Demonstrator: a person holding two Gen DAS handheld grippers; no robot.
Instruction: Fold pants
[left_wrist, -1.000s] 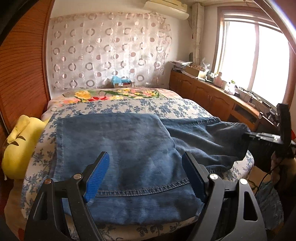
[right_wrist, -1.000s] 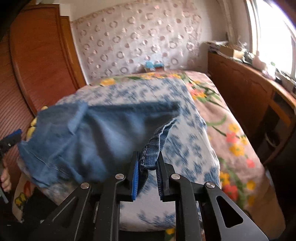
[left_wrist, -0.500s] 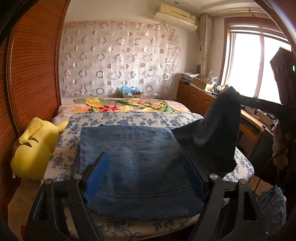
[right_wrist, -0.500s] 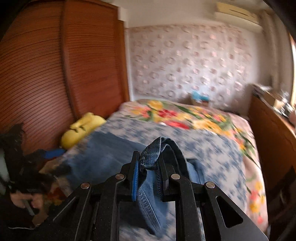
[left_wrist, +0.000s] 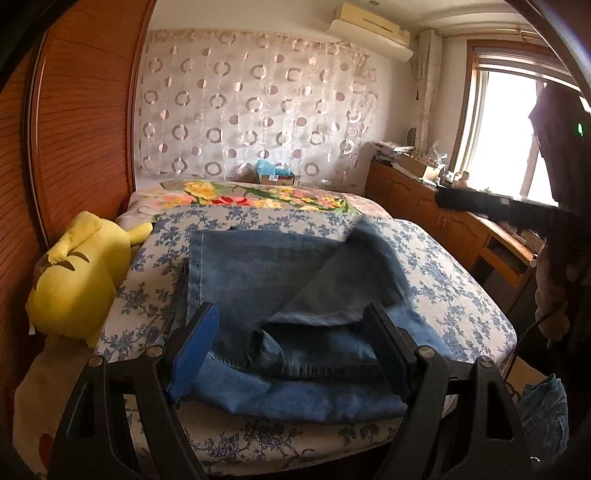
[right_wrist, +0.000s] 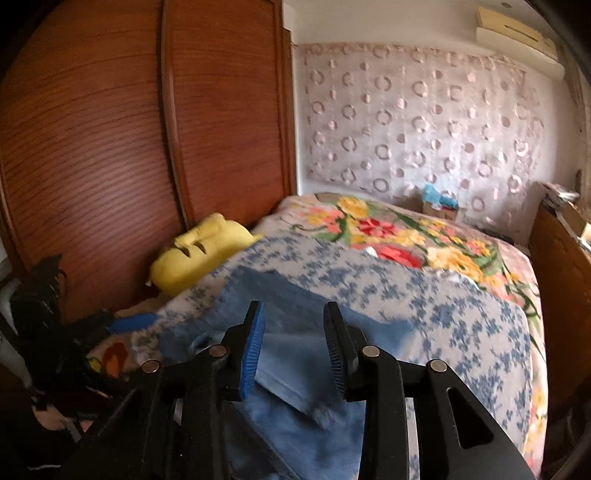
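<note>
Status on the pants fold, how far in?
Done: the blue denim pants lie on the floral-quilted bed with one end flipped back over the rest. In hand: nothing; the right gripper is opening with no cloth between its pads, and the left gripper is open. Left: the flap lies crooked, so straighten and fold again.

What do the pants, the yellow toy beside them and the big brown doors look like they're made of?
The pants look like blue denim: faded, matte, with stitched hems and seams. The yellow toy seems to be soft plush, its surface rounded and dull, with sewn-on dark marks. The brown doors look like wood or a wood-look veneer, with fine horizontal ridges and a slight sheen; which of the two cannot be told.
</note>
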